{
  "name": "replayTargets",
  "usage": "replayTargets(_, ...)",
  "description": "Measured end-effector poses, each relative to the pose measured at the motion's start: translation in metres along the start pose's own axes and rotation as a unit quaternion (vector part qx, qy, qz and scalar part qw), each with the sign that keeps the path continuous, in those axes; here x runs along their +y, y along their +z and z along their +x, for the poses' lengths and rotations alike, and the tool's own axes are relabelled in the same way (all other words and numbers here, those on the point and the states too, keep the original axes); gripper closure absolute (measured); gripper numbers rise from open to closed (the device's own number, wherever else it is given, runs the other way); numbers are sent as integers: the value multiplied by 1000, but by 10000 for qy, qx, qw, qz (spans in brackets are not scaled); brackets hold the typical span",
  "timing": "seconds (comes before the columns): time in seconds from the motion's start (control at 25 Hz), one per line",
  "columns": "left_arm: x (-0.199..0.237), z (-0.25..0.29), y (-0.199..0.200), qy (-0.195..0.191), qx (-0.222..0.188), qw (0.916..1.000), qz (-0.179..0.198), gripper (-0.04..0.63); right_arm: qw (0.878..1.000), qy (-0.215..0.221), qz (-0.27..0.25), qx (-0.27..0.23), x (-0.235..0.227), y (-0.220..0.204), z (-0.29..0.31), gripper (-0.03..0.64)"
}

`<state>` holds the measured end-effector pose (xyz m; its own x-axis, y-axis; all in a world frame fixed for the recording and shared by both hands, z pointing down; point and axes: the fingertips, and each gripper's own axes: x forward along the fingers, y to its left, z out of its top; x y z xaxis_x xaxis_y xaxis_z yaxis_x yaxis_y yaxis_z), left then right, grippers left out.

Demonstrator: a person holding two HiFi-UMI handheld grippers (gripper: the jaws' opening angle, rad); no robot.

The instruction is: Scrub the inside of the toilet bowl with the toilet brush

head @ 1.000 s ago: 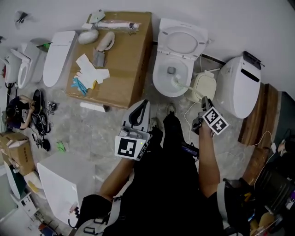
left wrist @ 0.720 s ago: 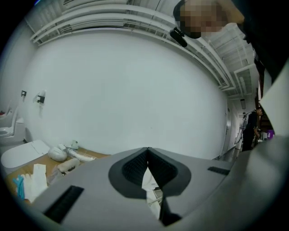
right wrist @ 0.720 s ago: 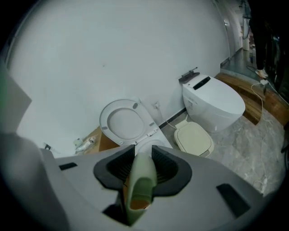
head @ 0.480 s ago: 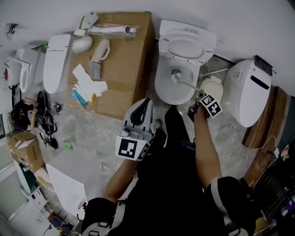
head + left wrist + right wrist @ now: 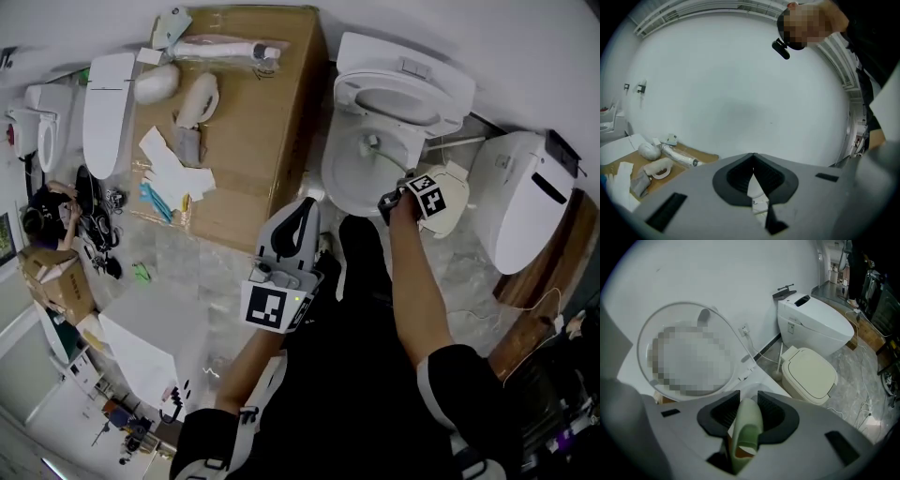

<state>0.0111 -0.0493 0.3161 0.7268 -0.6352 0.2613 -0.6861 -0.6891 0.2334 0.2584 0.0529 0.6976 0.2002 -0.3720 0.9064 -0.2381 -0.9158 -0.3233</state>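
Observation:
The white toilet (image 5: 349,192) stands open, its lid (image 5: 405,89) raised against the wall. My right gripper (image 5: 390,199) hovers at the bowl's front right rim, shut on the pale green handle of the toilet brush (image 5: 746,427). The handle slants down into the bowl, and the brush head (image 5: 373,143) rests near the back of the bowl. In the right gripper view the raised lid (image 5: 722,329) fills the left. My left gripper (image 5: 301,212) is held near my body, left of the toilet, pointing upward at the wall with its jaws (image 5: 753,161) shut on nothing.
A large cardboard box (image 5: 272,122) with rags and packets stands left of the toilet. A second white toilet (image 5: 525,202) and a cream lidded stool (image 5: 457,208) sit to the right, with cables on the floor. Wooden boards (image 5: 553,272) lie far right.
My right gripper has moved forward to the bowl's rim, and the brush head has slid from the front of the bowl toward the back. The left gripper has barely moved.

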Motion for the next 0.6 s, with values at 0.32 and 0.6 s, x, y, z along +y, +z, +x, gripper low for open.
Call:
replayTargets(0.32, 20, 13, -22, 103, 214, 9994, -258, 586, 9976, -170, 662, 90, 20, -18, 48, 491)
replayTargets(0.6, 30, -1, -30, 166, 248, 9991, -307, 586, 9975, -90, 624, 315, 28, -45, 54, 491)
